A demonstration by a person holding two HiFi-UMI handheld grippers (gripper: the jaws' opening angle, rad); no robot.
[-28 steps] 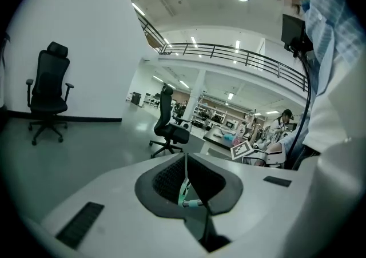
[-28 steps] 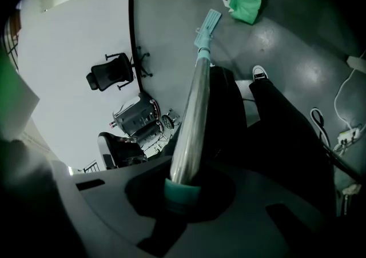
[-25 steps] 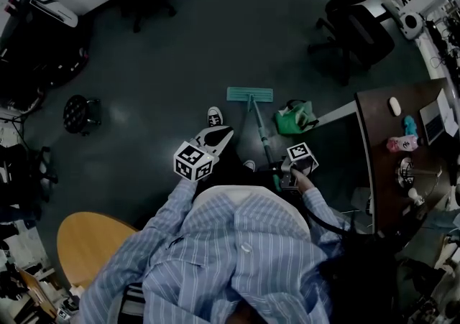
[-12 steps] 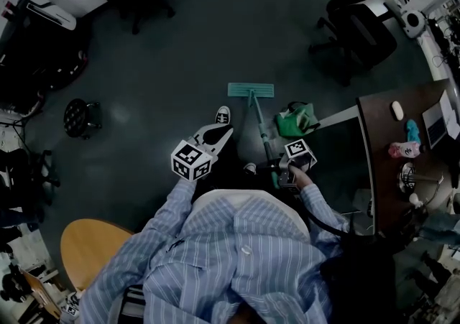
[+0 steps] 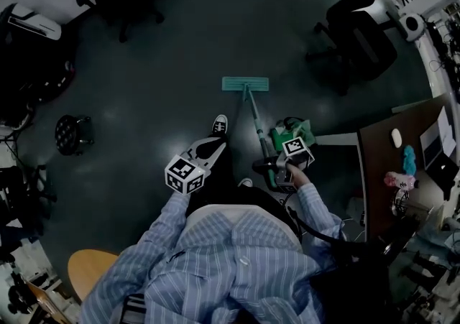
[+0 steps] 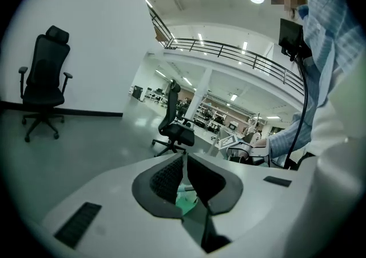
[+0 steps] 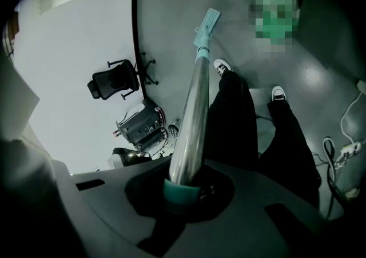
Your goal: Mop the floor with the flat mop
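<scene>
The flat mop's teal head [image 5: 245,84] lies on the dark floor ahead of the person's feet. Its metal pole [image 5: 259,128] slopes back to my right gripper [image 5: 282,169], which is shut on the pole near its teal collar. In the right gripper view the pole [image 7: 191,114] runs from between the jaws out to the mop head [image 7: 207,24]. My left gripper [image 5: 207,149] hangs over the person's left leg, apart from the mop. In the left gripper view the left gripper [image 6: 184,166] has its jaws shut with nothing held between them.
A green bucket [image 5: 291,131] stands just right of the pole. A brown desk [image 5: 377,144] with small items is at the right, with office chairs [image 5: 359,35] beyond it. A black stool [image 5: 72,133] sits left, a round wooden table [image 5: 90,272] lower left. Cables [image 7: 337,151] lie by the feet.
The mop head has slid forward, farther from the green bucket. The person has moved along with it, and both grippers have shifted slightly left and down in the head view.
</scene>
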